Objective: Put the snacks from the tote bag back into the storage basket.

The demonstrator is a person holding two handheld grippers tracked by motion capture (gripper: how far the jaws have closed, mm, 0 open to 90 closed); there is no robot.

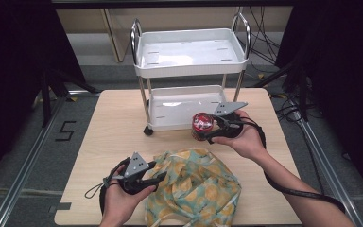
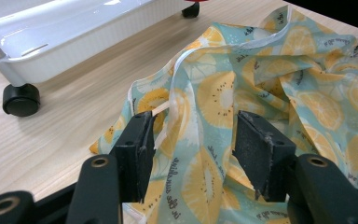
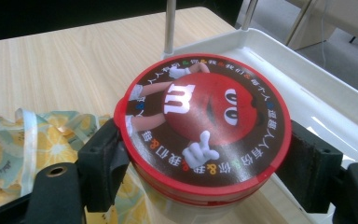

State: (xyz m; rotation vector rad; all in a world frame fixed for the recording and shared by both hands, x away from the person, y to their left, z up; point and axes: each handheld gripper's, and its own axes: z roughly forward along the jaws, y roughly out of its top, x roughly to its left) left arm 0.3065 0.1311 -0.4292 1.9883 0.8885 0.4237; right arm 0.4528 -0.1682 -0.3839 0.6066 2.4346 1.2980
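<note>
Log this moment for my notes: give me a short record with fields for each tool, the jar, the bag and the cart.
left tool: open, jaws either side of a bag fold
right tool: shut on jar
jar: red lid, upright, at the cart's lower tray
bag: fruit-print cloth, crumpled on table near the front edge
cart: white, two trays, both empty, at table's far side

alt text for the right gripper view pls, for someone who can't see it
The right gripper is closed on a round candy tub with a red cartoon lid, one black jaw on each side. Behind it are a white cart tray and a wooden table, with citrus-print fabric at lower left.
</note>
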